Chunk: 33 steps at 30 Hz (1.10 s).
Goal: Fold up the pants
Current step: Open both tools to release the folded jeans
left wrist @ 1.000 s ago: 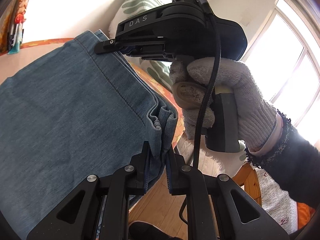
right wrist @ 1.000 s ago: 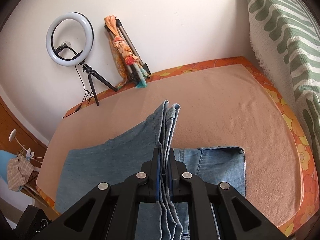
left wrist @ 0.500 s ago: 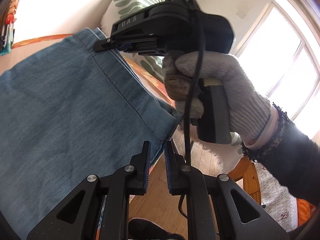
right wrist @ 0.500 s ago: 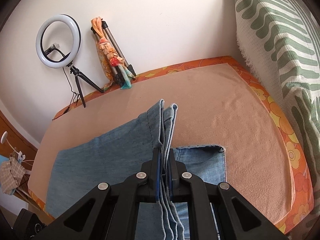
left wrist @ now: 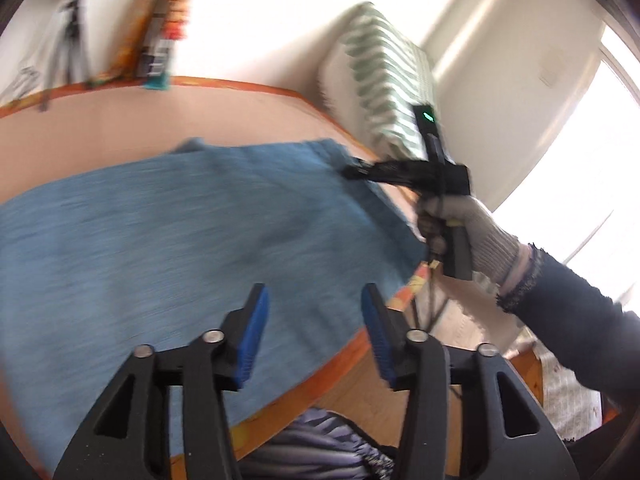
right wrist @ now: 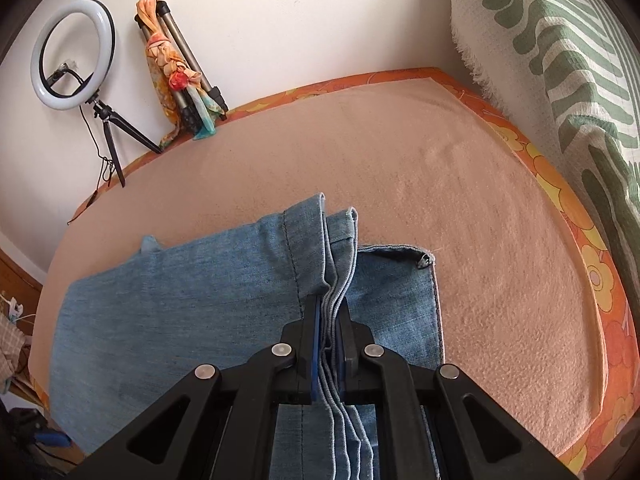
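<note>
The blue denim pants [left wrist: 192, 240] lie folded on the peach-covered bed [right wrist: 460, 184]. My left gripper [left wrist: 314, 338] is open and empty, pulled back above the near edge of the denim; this view is blurred. My right gripper [right wrist: 329, 344] is shut on the stacked hem edges of the pants [right wrist: 338, 280], holding them a little above the lower layer [right wrist: 400, 300]. In the left wrist view the right gripper [left wrist: 352, 171] pinches the far right corner of the denim, held by a gloved hand [left wrist: 472, 228].
A green-and-white patterned blanket [right wrist: 560, 60] stands at the bed's right end. A ring light on a tripod [right wrist: 74, 50] and a folded tripod with a scarf [right wrist: 176, 76] lean at the wall. The bed's orange border [right wrist: 592, 264] runs along the edges; wooden floor [left wrist: 360, 384] lies below.
My left gripper has let go of the pants' edge, opened wide and pulled back. The right gripper stays shut on the hems and has lowered them toward the bed.
</note>
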Each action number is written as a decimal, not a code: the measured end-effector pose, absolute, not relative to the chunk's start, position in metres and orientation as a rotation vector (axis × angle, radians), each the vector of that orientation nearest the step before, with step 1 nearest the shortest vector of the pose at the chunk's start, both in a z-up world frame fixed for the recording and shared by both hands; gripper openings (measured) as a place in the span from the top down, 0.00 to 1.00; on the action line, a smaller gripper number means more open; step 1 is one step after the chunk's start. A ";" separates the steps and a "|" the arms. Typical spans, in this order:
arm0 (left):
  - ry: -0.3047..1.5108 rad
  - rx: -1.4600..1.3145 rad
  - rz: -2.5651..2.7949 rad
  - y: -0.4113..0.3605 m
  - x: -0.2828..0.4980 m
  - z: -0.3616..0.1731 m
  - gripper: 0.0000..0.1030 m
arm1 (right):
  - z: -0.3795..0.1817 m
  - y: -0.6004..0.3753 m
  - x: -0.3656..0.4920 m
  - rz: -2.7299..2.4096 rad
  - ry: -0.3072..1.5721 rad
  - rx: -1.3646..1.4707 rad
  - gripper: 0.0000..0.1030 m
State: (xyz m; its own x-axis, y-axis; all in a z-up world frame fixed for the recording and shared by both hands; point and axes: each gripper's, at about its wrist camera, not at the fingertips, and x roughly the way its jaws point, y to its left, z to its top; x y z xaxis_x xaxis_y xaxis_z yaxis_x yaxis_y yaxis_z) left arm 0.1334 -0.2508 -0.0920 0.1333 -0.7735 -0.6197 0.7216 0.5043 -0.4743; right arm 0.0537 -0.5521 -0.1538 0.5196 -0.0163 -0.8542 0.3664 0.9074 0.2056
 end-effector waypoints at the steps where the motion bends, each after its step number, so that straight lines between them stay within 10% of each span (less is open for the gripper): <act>1: 0.947 -0.088 -1.044 -0.236 0.135 -0.091 0.50 | -0.155 -0.552 0.054 -0.238 1.008 0.385 0.96; 13: 1.032 -0.314 -0.616 -0.076 0.160 -0.138 0.44 | -0.126 -0.526 0.056 -0.322 0.994 0.179 0.69; 33: 1.051 -0.397 -0.624 -0.069 0.151 -0.162 0.44 | -0.080 -0.284 0.124 0.284 0.996 0.143 0.36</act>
State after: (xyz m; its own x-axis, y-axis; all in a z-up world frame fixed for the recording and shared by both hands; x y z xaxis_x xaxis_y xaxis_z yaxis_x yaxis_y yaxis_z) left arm 0.1511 -0.0692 -0.1625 0.3502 -0.6471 -0.6773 0.2845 0.7623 -0.5813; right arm 0.1239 -0.2836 -0.0798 0.5110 0.3001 -0.8055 -0.1699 0.9538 0.2476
